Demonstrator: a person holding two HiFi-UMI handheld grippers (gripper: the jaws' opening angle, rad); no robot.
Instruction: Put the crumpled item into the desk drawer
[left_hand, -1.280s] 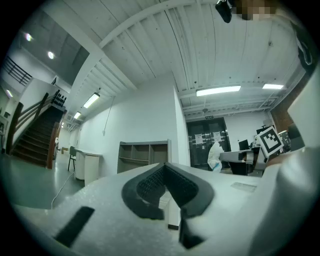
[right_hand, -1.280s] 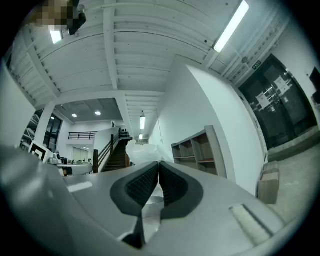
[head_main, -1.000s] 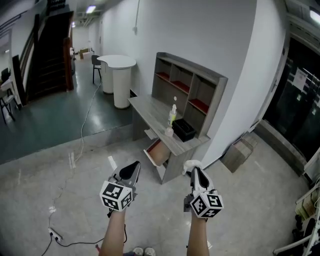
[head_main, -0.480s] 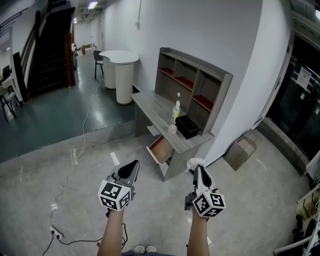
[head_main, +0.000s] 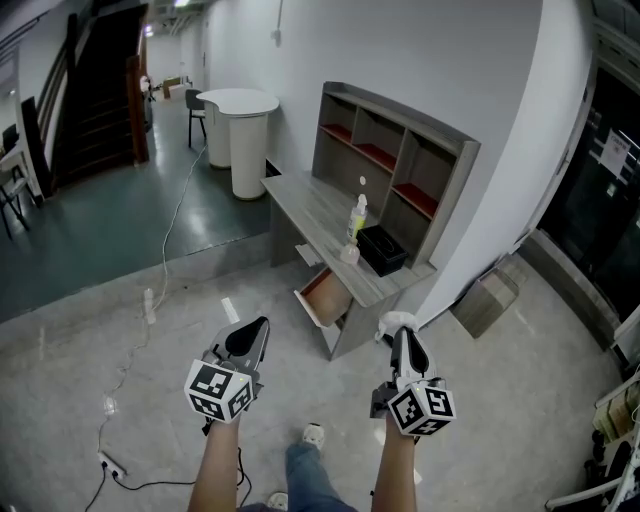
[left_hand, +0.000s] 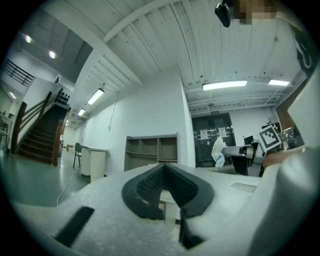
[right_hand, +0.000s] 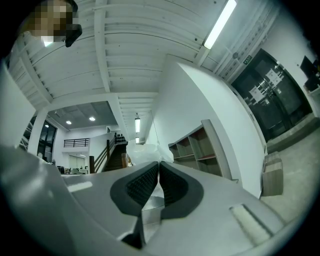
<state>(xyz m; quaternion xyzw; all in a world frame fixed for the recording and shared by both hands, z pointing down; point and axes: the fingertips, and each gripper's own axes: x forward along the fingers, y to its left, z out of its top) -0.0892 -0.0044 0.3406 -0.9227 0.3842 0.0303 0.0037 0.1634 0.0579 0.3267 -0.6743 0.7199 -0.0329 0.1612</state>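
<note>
A white crumpled item sticks out of my right gripper, which is shut on it; in the right gripper view the crumpled item bulges just beyond the closed right gripper. My left gripper hangs level with it at the left, shut, and the left gripper has nothing between its pads. Ahead stands a grey desk against the wall. Its drawer is pulled open toward me, wooden inside. Both grippers are over the floor, short of the desk.
A shelf unit sits on the desk, with a spray bottle and a black box. A cardboard box lies right of the desk. A cable and power strip cross the floor at left. A white round counter stands behind.
The desk and its open drawer have come nearer and shifted slightly right. Both grippers sit a little lower in view. A leg and a shoe now show at the bottom.
</note>
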